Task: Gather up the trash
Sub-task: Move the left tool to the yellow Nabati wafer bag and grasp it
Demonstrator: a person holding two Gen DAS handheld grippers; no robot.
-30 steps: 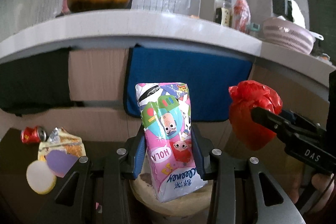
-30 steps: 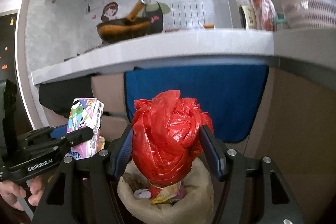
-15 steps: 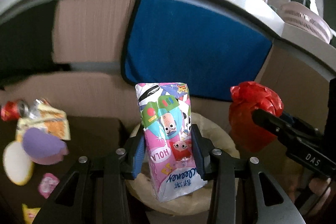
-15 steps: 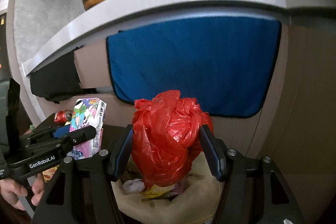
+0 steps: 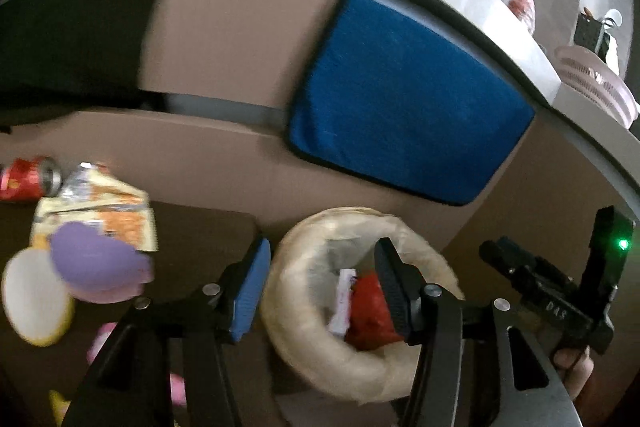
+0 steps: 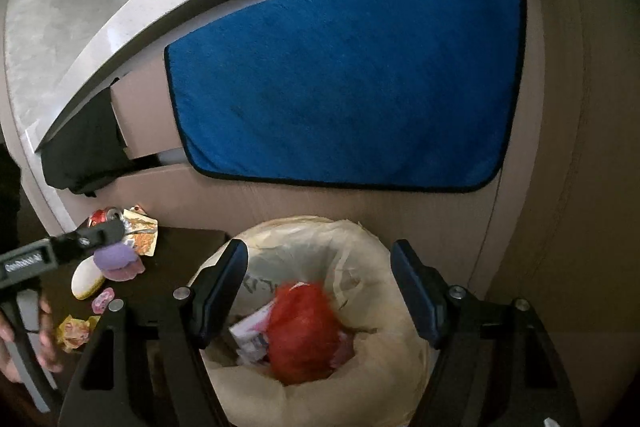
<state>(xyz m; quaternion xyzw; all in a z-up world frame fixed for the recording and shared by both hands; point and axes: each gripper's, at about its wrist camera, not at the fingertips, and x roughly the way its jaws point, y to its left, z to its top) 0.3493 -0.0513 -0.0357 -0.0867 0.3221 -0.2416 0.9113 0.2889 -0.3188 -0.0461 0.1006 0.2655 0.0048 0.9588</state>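
Note:
A bin lined with a beige bag (image 6: 384, 259) stands on the floor below both grippers; it also shows in the left wrist view (image 5: 304, 331). Inside it lie the red plastic bag (image 6: 304, 331) and the tissue pack (image 6: 250, 337); both show in the left wrist view, the red bag (image 5: 368, 315) beside the pack (image 5: 342, 303). My left gripper (image 5: 320, 291) is open and empty over the bin's left rim. My right gripper (image 6: 318, 291) is open and empty above the bin's mouth.
On a dark low surface left of the bin lie a red can (image 5: 28, 179), a crumpled snack wrapper (image 5: 104, 211), a purple disc (image 5: 96, 263), a white-yellow disc (image 5: 32, 303) and small sweet wrappers (image 6: 74, 331). A blue towel (image 6: 340, 83) hangs on the cabinet under the counter.
Both grippers opened. The tissue pack and the red bag dropped into the bin. Both views tilted down toward the bin.

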